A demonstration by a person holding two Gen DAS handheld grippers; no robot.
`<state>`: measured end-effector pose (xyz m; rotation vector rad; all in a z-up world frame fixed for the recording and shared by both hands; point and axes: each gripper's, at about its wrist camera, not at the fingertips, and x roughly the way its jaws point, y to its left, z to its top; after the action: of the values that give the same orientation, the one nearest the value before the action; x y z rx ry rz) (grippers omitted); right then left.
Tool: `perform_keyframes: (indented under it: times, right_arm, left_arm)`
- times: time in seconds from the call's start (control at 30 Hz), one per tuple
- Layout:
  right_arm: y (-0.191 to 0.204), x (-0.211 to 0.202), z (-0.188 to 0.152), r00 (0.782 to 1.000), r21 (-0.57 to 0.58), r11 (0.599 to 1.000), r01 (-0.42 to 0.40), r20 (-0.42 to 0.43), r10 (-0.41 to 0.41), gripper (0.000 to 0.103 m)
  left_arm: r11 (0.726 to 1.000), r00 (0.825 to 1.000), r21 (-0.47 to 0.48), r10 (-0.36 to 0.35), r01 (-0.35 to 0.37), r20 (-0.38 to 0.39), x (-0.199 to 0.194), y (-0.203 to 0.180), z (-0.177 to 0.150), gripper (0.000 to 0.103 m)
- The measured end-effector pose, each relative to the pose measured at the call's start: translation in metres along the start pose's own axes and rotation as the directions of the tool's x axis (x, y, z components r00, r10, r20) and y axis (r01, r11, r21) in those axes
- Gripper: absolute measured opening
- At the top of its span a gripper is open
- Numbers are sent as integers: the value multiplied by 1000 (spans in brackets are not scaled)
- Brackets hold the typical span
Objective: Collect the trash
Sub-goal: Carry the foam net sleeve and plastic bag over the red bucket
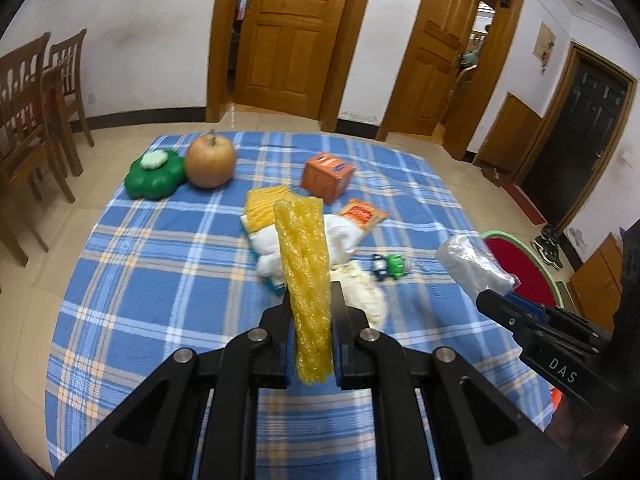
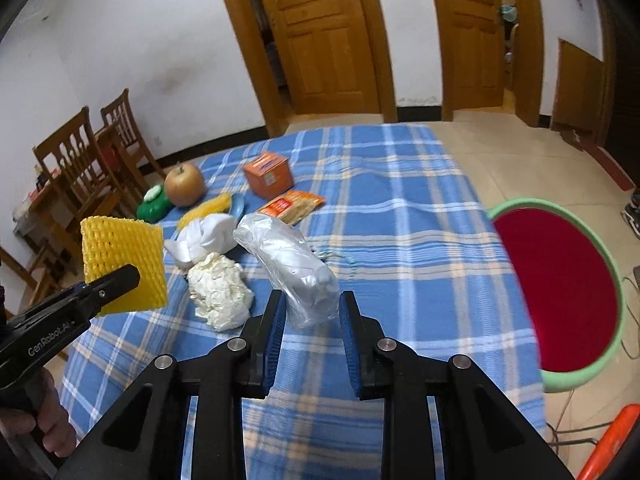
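My left gripper [image 1: 310, 292] is shut on a yellow foam net sleeve [image 1: 306, 276], held above the blue plaid table [image 1: 160, 280]; it also shows in the right wrist view [image 2: 124, 264]. My right gripper [image 2: 312, 304] is shut on a crumpled clear plastic bag [image 2: 292, 268], also seen in the left wrist view [image 1: 472, 262]. On the table lie white crumpled tissue [image 2: 220, 296], a white cloth wad [image 2: 204, 236], an orange snack wrapper [image 2: 292, 206] and a second yellow net [image 1: 266, 208]. A red basin with a green rim [image 2: 560, 288] stands to the table's right.
An apple [image 1: 210, 162], a green clover-shaped container [image 1: 154, 174], an orange box [image 1: 326, 176] and a small green toy [image 1: 392, 266] sit on the table. Wooden chairs [image 1: 36, 100] stand to the left. Wooden doors are behind.
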<state>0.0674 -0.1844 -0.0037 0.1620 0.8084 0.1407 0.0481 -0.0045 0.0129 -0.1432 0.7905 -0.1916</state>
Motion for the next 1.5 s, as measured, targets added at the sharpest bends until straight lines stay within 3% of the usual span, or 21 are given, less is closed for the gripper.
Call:
perform_keyframes:
  times: [0.77, 1.5]
  right_arm:
    - [-94, -78, -9, 979, 174, 974, 148, 111, -169, 28]
    - [-190, -75, -27, 960, 340, 909, 241, 56, -276, 28]
  left_arm:
    - [970, 989, 193, -150, 150, -14, 8, -117, 18, 13]
    - [908, 969, 344, -207, 241, -133, 66, -226, 12, 13]
